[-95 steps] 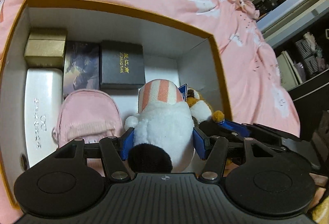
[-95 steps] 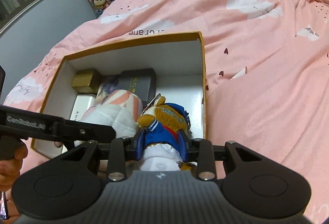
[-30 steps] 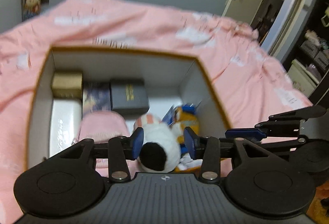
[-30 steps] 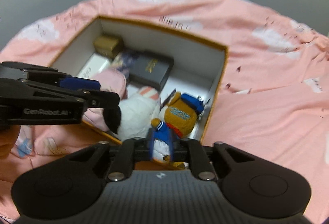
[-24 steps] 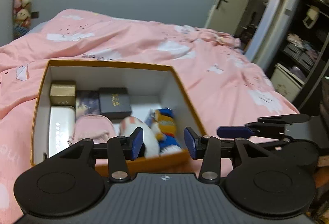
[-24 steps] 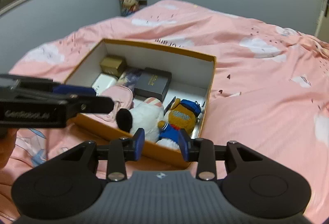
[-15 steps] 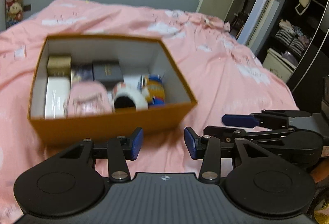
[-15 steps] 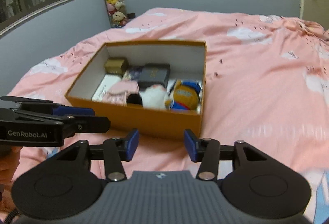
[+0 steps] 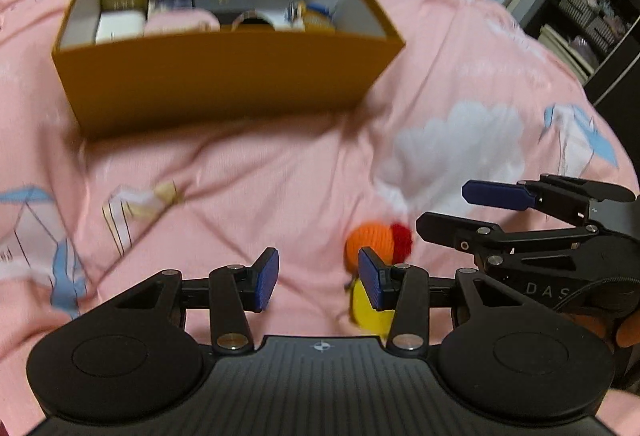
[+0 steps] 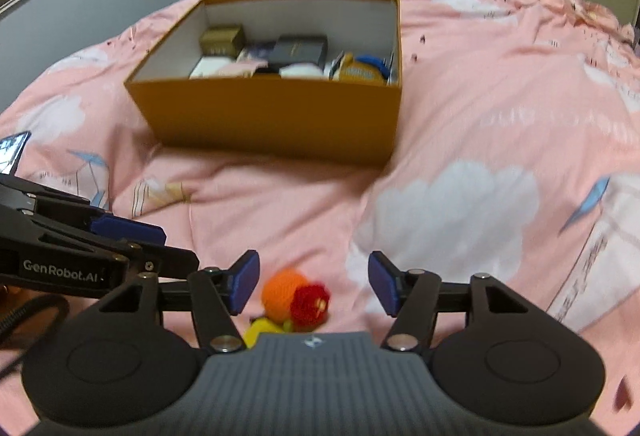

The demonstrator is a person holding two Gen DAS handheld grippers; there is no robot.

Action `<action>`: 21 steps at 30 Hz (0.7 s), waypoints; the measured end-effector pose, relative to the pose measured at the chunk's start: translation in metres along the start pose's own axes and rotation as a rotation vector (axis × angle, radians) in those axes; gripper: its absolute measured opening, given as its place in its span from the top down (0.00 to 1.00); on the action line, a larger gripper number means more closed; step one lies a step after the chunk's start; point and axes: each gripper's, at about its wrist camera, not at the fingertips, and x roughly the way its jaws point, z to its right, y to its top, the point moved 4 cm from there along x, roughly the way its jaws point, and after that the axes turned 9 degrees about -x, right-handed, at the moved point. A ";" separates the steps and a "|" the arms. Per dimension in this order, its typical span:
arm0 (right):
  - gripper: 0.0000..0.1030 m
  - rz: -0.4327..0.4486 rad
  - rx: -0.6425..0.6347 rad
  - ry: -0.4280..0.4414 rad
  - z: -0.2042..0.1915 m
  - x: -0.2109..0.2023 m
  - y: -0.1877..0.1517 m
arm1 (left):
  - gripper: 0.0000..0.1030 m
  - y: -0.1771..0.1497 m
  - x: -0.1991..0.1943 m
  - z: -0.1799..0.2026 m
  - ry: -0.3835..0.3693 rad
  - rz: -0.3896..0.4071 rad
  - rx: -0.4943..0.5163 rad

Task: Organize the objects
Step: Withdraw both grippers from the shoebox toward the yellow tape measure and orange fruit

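My left gripper point(image 9: 318, 278) hangs over the pink bedspread point(image 9: 280, 179) with its jaws parted and nothing between them. My right gripper point(image 10: 312, 282) stands wider; its jaws have just been opening, and they press on nothing. A small knitted toy point(image 10: 296, 296), orange, red and yellow, lies on the bedspread below and between the right jaws, untouched, just beside my left gripper's right finger. The orange box point(image 10: 272, 115) sits well beyond on the bed, holding small boxes and plush toys.
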 end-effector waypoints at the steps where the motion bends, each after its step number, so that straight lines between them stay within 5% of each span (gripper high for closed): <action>1: 0.39 -0.017 0.006 0.002 -0.001 0.002 -0.003 | 0.51 -0.003 0.002 -0.002 0.002 -0.015 -0.008; 8: 0.41 -0.101 0.006 0.038 -0.008 0.011 -0.021 | 0.52 -0.020 0.013 -0.009 -0.009 -0.114 -0.016; 21: 0.46 -0.248 -0.036 0.137 -0.023 0.035 -0.038 | 0.52 -0.022 0.019 -0.014 -0.023 -0.155 -0.047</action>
